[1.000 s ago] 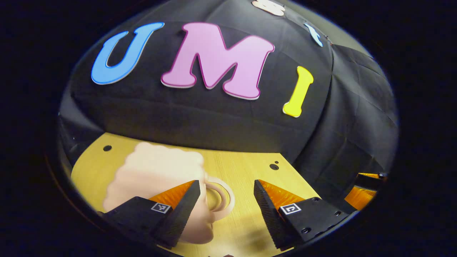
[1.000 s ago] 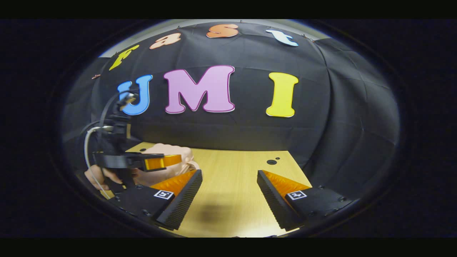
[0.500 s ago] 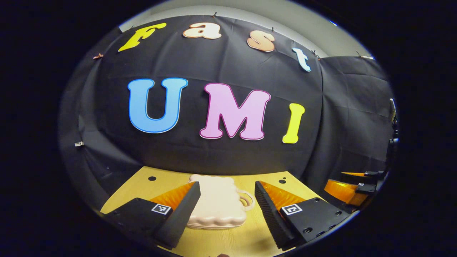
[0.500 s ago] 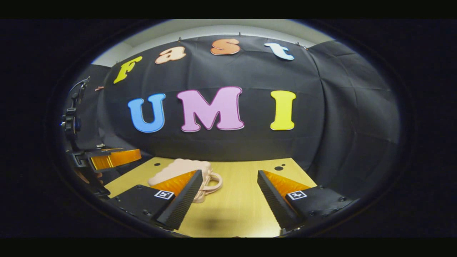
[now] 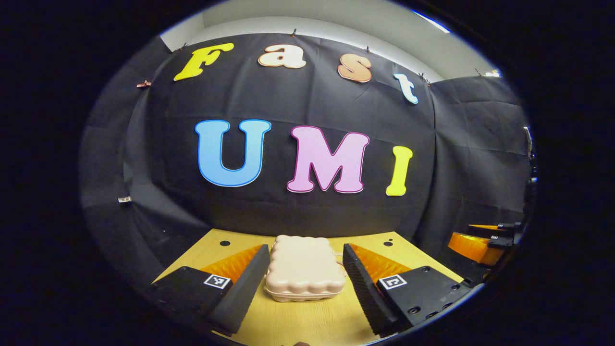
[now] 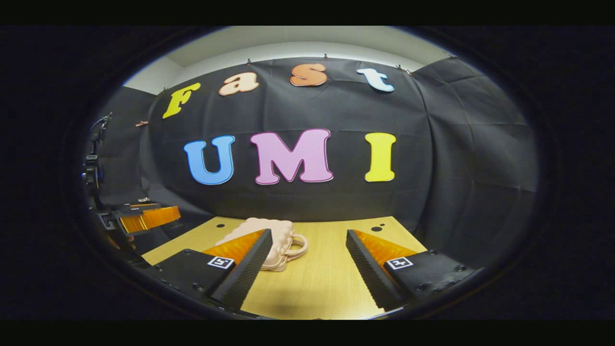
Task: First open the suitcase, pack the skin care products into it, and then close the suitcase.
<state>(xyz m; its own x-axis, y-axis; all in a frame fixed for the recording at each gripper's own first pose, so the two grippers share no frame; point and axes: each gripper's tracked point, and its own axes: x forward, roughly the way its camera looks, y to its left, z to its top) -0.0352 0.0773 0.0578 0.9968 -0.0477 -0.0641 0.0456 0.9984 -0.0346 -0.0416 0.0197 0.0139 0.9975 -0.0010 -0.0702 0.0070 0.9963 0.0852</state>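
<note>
Both tools pulled back, open and empty; small pale-pink scalloped plastic suitcase (image 5: 304, 269) closed on wooden desk (image 6: 317, 283); task looks done.

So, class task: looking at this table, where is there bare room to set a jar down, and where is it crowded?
Bare wood lies to the right of the closed suitcase, between its handle and the table's right edge, and on the near strip in front of it. The patch by the two holes at the far right corner is free too. It is tightest on the left, by the left claw.
</note>
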